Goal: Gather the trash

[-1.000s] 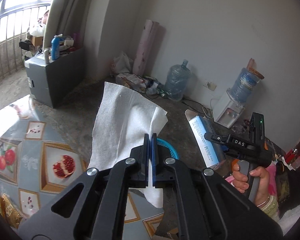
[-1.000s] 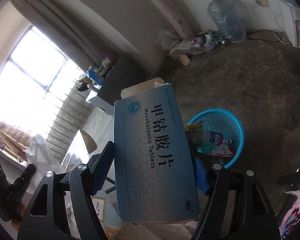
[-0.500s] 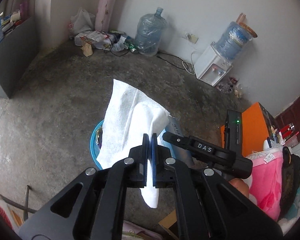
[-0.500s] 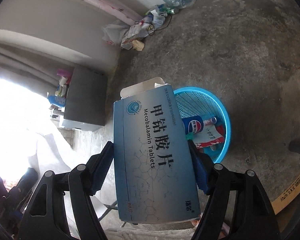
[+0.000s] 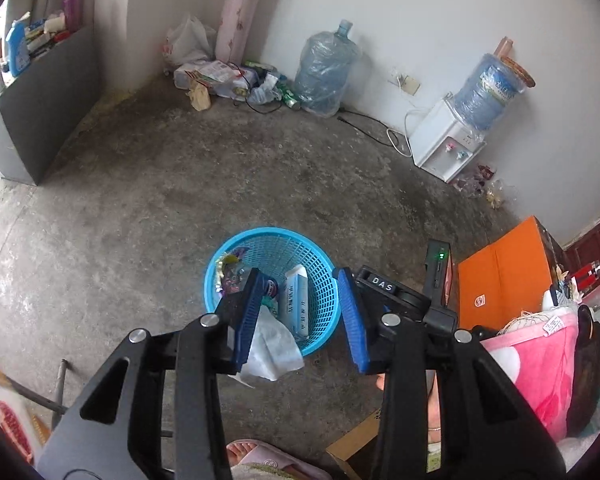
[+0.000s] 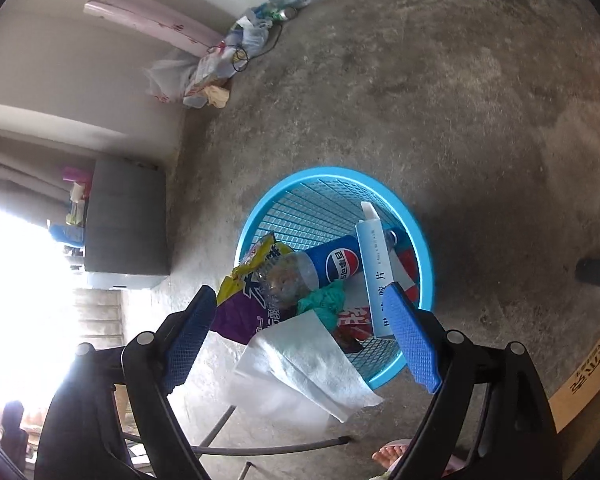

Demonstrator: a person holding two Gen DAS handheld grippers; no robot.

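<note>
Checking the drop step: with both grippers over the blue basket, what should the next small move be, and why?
Probably lift both grippers away. The tablet box already lies inside the blue basket. The left gripper is opening and the white tissue hangs loose at the rim; the right gripper is opening with nothing between its fingers.

Bare concrete floor [image 5: 228, 184], white walls [image 5: 412, 12], a water dispenser [image 5: 448, 146], glare from a window [image 6: 16, 280]

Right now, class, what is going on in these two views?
A person with a gripper in each hand is dropping trash into the blue mesh basket on the concrete floor. The right gripper is opening, empty; the Mecobalamin tablet box already stands in the basket beside a Pepsi bottle. The left gripper is opening too, and the white paper towel hangs at the basket's rim.
</note>
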